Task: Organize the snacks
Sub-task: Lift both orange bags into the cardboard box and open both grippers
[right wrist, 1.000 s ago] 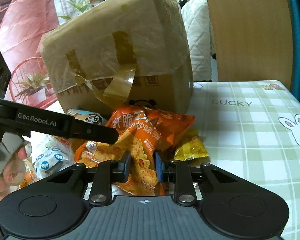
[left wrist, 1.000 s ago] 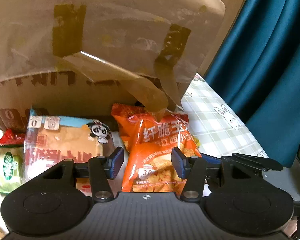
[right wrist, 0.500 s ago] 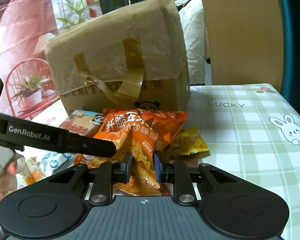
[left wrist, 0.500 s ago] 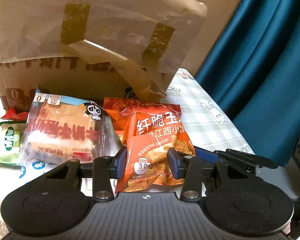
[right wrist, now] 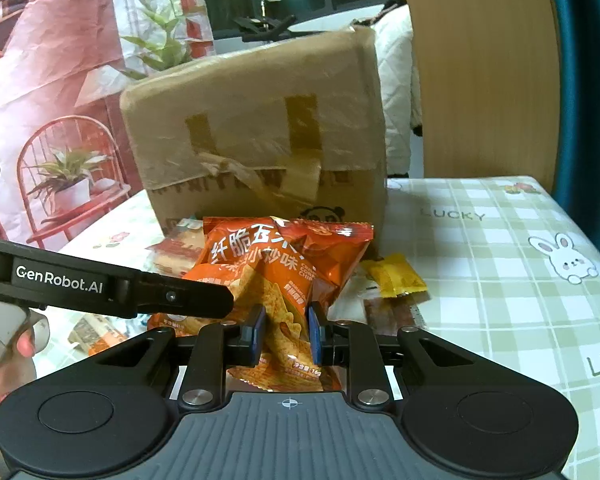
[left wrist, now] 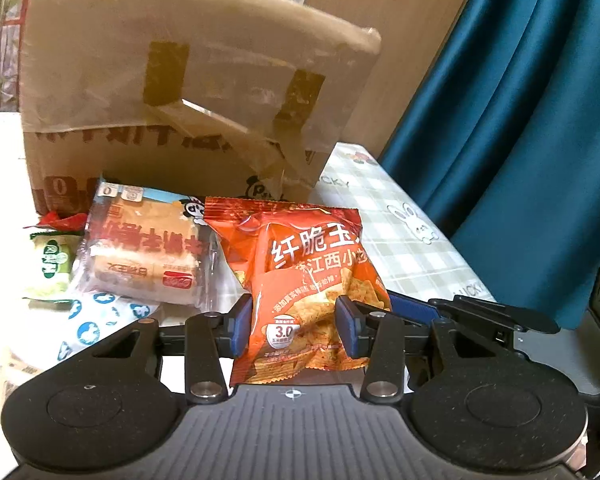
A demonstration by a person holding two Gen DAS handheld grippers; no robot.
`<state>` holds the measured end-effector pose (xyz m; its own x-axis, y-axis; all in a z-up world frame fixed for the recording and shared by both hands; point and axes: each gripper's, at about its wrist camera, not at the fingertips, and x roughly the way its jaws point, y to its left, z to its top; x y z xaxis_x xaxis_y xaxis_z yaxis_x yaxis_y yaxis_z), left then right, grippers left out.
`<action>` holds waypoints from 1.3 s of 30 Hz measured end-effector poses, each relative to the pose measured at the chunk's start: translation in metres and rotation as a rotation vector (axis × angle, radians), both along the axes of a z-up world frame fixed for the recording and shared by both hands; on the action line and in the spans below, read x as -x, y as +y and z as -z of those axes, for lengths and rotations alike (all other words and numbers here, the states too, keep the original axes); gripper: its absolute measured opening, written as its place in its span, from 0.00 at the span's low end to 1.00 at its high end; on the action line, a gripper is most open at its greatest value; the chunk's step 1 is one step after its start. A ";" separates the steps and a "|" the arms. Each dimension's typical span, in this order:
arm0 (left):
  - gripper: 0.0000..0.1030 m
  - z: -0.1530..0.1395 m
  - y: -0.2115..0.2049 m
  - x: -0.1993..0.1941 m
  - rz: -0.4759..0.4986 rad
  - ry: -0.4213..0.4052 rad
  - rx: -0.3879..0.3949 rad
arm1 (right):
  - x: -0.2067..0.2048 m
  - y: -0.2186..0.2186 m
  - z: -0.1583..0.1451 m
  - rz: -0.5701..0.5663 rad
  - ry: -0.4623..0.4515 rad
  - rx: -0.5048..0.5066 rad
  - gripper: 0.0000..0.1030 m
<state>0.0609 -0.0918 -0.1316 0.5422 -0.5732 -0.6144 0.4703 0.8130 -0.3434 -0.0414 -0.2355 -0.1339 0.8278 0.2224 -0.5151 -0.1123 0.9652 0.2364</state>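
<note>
The orange corn chip bag (left wrist: 300,296) sits between the left gripper (left wrist: 296,320) pads, which clamp it. The right gripper (right wrist: 287,334) pinches its other part tightly.

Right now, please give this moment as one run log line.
left claw: shut on orange chip bag | right claw: shut on orange chip bag | cardboard box: behind

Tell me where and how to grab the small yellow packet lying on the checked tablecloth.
Take the small yellow foil packet across its narrow middle, coming from above on its open right side. It lies flat on the green checked tablecloth, and the orange chip bags crowd its left.
</note>
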 end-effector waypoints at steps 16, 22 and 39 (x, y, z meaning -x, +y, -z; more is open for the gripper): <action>0.47 -0.081 0.023 0.023 -0.017 -0.223 0.059 | 0.008 0.009 -0.085 -0.024 -0.194 0.035 0.20; 0.47 -0.118 0.017 -0.019 -0.024 -0.282 0.089 | -0.040 -0.004 -0.132 -0.041 -0.271 0.047 0.20; 0.47 -0.137 -0.029 -0.174 -0.056 -0.221 0.016 | -0.212 -0.042 -0.147 -0.020 -0.197 -0.009 0.21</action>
<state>0.2344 -0.1205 0.0056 0.6943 -0.5468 -0.4679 0.4895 0.8354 -0.2501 0.1710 -0.2778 0.0132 0.9078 0.2434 -0.3415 -0.1759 0.9602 0.2168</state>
